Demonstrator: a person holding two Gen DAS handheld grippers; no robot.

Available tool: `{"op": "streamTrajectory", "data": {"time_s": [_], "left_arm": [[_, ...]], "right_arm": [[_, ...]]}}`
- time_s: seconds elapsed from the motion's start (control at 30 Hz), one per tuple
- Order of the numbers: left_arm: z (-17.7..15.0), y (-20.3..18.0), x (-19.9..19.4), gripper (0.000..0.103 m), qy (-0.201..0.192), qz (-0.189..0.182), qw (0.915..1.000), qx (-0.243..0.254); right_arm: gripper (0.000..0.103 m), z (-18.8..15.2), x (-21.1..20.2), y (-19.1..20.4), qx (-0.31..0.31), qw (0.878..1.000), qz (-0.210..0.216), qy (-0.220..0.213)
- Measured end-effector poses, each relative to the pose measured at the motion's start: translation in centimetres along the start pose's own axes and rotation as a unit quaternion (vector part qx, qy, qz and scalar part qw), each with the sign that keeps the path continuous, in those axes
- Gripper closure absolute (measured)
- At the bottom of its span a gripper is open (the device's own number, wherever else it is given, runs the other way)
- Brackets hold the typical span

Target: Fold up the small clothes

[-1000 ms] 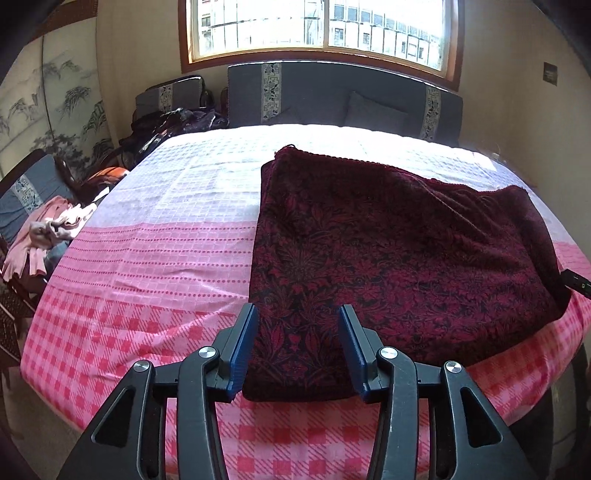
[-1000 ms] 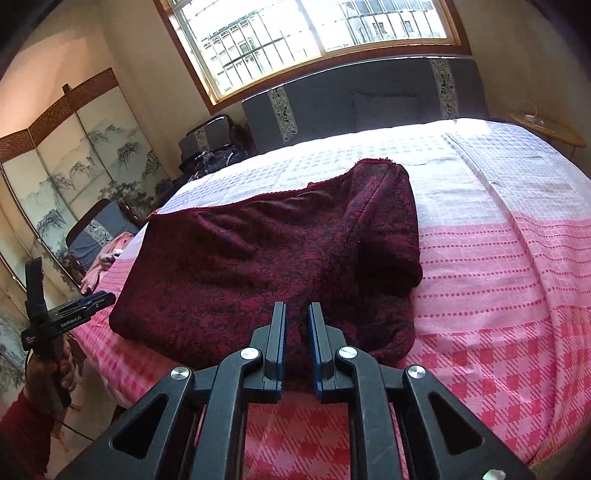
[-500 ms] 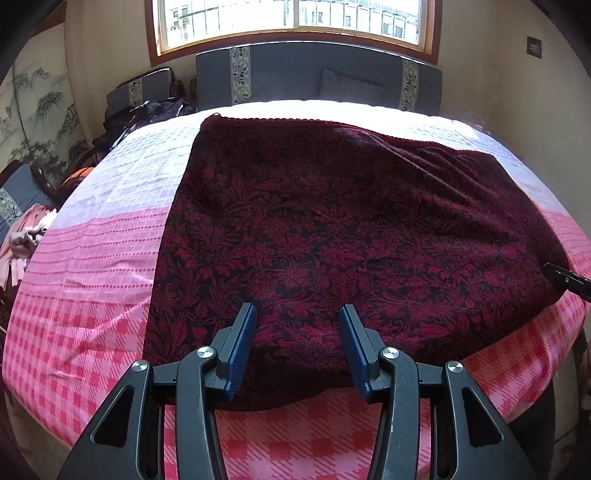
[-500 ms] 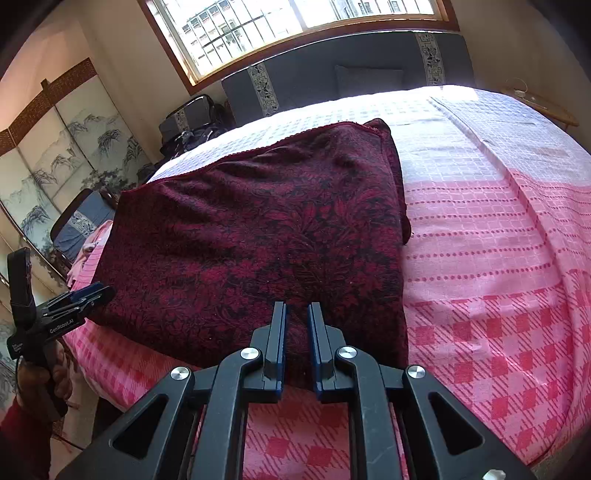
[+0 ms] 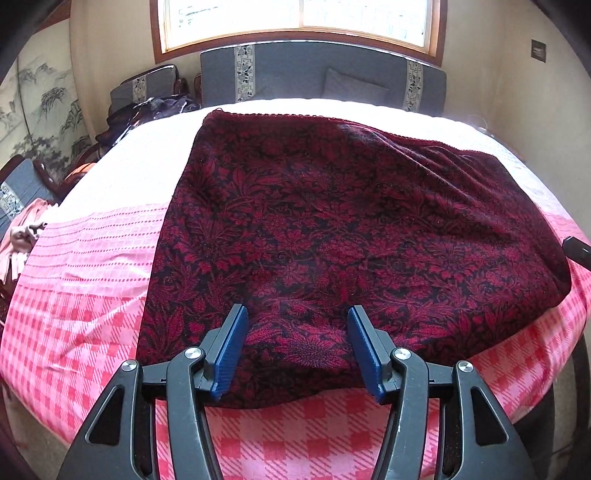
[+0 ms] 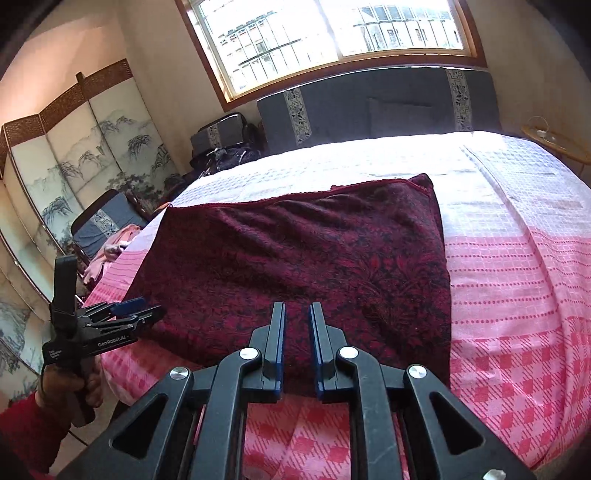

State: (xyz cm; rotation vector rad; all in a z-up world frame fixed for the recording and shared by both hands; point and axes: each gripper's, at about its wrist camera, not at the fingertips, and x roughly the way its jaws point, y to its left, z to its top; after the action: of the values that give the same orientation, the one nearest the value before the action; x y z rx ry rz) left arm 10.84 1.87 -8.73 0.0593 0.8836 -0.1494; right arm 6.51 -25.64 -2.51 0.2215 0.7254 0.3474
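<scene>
cloth (image 5: 332,229): laid flat on bed (image 5: 85,280), near hem at bed's edge | left gripper (image 5: 297,343): jaws opening, hem between them unclamped | right gripper (image 6: 296,343): jaws nearly shut, nothing seen held | advice: both near corners to be clamped evenly before folding away

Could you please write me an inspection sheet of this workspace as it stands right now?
Surface: bed with pink checked cover.
Job's things: dark red floral cloth spread flat near the front edge.
Clutter: pink garments on a chair at left.
Grippers: left gripper jaws opening over the cloth's near edge, gripping nothing; right gripper nearly shut, empty.
Cables: thin cord under left handle, faint.
Surroundings: window, painted screen, headboard.
</scene>
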Motion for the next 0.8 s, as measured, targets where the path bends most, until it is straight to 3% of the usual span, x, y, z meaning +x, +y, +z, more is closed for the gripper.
{"op": "streamTrajectory", "data": {"time_s": [0.17, 0.43, 0.67, 0.8], "left_arm": [[-0.3, -0.5, -0.1, 0.043, -0.003, 0.007, 1.0000, 0.003], [-0.5, -0.3, 0.2, 0.036, -0.003, 0.005, 1.0000, -0.003], [-0.3, 1.7, -0.6, 0.034, -0.014, -0.044, 0.9982, -0.037], [0.5, 3.8, -2.7, 0.034, -0.054, -0.056, 0.9954, -0.056]], "right_arm": [[0.088, -0.3, 4.1, 3.2, -0.033, 0.998, 0.021, 0.039], [0.088, -2.3, 8.6, 3.8, -0.041, 0.994, 0.014, 0.096], [0.085, -2.2, 8.5, 3.8, -0.042, 0.994, 0.024, 0.099], [0.083, -1.6, 6.4, 2.4, -0.018, 0.997, 0.040, 0.057]]}}
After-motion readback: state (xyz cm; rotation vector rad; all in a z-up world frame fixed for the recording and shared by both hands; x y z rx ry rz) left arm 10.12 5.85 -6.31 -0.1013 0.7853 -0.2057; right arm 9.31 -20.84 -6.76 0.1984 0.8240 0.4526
